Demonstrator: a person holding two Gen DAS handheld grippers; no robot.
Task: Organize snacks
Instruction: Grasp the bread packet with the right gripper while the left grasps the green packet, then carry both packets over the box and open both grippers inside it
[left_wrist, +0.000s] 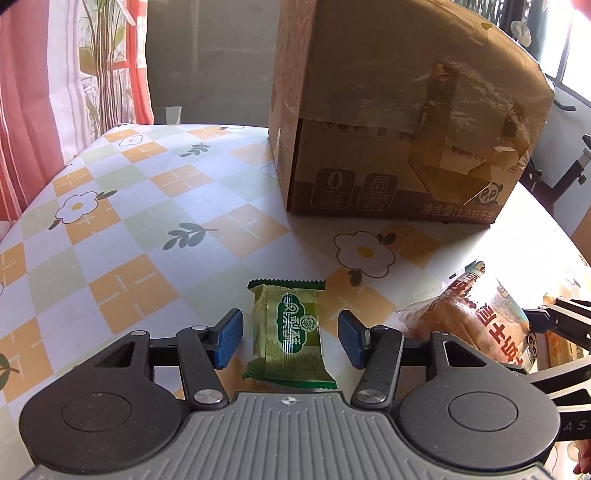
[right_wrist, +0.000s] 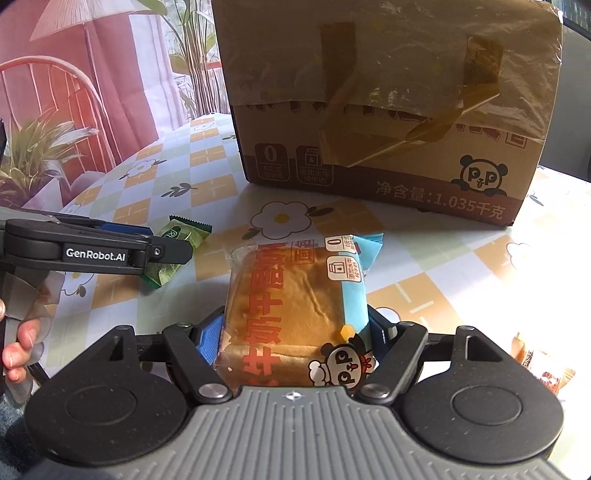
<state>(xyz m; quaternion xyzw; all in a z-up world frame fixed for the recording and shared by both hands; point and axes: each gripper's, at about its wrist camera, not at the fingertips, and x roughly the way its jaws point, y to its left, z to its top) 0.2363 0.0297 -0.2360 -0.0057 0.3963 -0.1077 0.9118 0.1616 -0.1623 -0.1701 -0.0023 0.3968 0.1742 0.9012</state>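
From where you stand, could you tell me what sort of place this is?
Probably a home dining or living area: a table under a flower-patterned tablecloth, striped curtains beside a houseplant, and a taped cardboard snack box.

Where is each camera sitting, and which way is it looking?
Left wrist: sits on the left gripper, looking forward over the green snack packet between its open blue fingers toward the cardboard box.
Right wrist: sits on the right gripper, whose fingers press the bread packet; fingertips of the person's hand show.
Both show the box, both snacks, the checked tablecloth and the other gripper.
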